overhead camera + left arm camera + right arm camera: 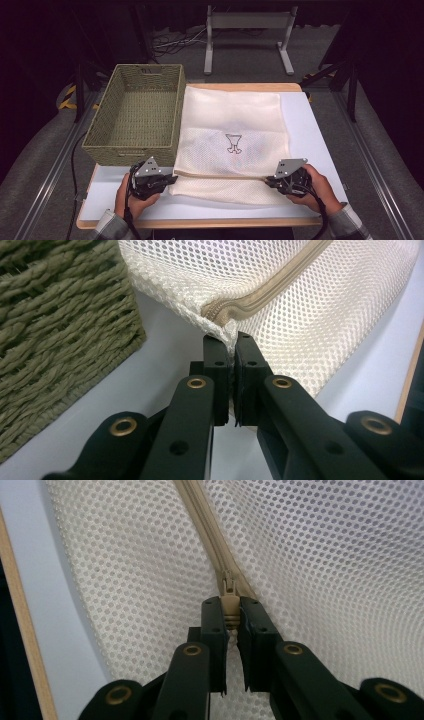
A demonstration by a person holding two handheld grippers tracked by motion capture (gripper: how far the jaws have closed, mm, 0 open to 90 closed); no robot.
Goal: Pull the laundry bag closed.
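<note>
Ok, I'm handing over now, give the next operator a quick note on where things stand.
Left gripper: shut on the bag's corner at the zip's end, next to the basket.
Right gripper: shut on the zip pull, at the bag's right edge.
Bag lies flat on the table; the zip runs taut between the grippers.
Done: both grips set.
Left: likely draw the pull along the zip while the left gripper holds the corner.

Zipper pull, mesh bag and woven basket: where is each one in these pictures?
zipper pull [229, 600], right gripper view, on its tab pinched between the jaws.
mesh bag [235, 112], high view, on its upper cloth.
woven basket [131, 146], high view, on its near wall.
</note>
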